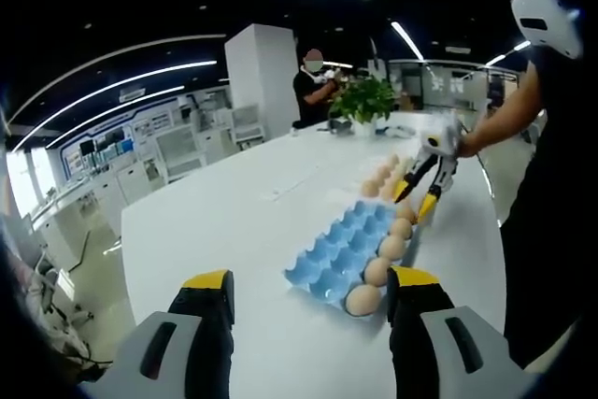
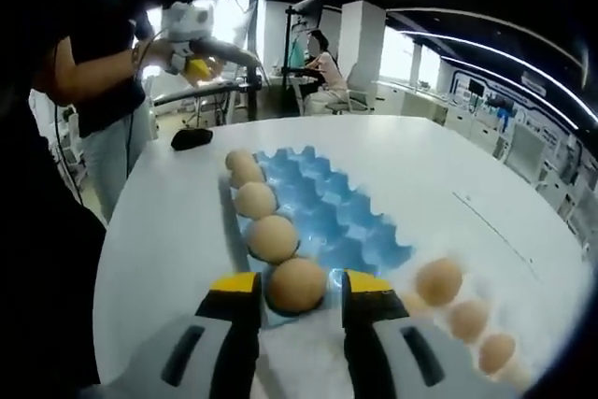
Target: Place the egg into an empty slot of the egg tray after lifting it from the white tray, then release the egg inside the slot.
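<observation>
The blue egg tray lies on the white table with a row of brown eggs along one edge. My right gripper is shut on an egg that sits low at the near end slot of the blue egg tray, in line with that row. In the left gripper view the right gripper hangs over the tray's far end, held by a person's hand. Loose eggs lie on the white tray to the right. My left gripper is open, short of the tray, with nothing between its jaws.
A potted plant stands at the table's far end beside a standing person. A small black object lies near the table edge. The person holding the grippers stands close alongside. A seated person is beyond the table.
</observation>
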Action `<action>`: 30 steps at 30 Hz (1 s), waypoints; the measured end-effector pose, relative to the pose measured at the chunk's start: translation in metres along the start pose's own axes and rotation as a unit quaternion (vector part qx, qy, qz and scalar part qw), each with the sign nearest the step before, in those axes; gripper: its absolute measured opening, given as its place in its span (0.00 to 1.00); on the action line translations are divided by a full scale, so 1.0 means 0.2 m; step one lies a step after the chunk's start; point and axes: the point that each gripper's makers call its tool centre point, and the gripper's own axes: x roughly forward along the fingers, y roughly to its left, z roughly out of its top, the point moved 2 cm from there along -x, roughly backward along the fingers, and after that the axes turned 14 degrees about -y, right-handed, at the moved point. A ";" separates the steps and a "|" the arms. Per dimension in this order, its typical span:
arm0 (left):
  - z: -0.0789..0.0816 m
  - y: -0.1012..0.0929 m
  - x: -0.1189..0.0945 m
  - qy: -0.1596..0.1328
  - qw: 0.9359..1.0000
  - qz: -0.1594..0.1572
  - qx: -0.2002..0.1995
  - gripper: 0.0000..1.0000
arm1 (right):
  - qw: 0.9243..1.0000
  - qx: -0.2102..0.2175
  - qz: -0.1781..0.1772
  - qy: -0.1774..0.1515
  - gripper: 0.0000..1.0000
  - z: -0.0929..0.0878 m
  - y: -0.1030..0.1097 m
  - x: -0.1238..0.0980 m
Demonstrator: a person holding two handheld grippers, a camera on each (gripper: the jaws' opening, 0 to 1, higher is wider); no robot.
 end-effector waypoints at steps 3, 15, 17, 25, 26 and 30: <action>0.00 0.00 0.00 0.000 1.000 0.002 -0.001 0.67 | 0.999 -0.002 -0.049 -0.010 0.35 0.03 -0.14 -0.07; -0.02 0.01 0.00 0.003 1.000 0.002 -0.004 0.67 | 0.995 0.039 -0.095 0.007 0.36 -0.08 -0.34 -0.12; -0.02 0.01 0.00 0.003 1.000 0.003 -0.005 0.67 | 0.995 0.037 -0.093 0.018 0.35 -0.10 -0.33 -0.11; -0.01 0.01 -0.01 0.004 1.000 0.004 -0.003 0.67 | 0.996 0.030 -0.074 0.038 0.32 -0.14 -0.33 -0.06; -0.01 0.01 -0.01 0.004 1.000 0.004 -0.003 0.67 | 0.996 0.030 -0.073 0.039 0.30 -0.14 -0.33 -0.06; 0.00 0.02 -0.01 0.003 1.000 0.005 -0.001 0.67 | 0.997 0.023 -0.061 0.046 0.27 -0.15 -0.32 -0.05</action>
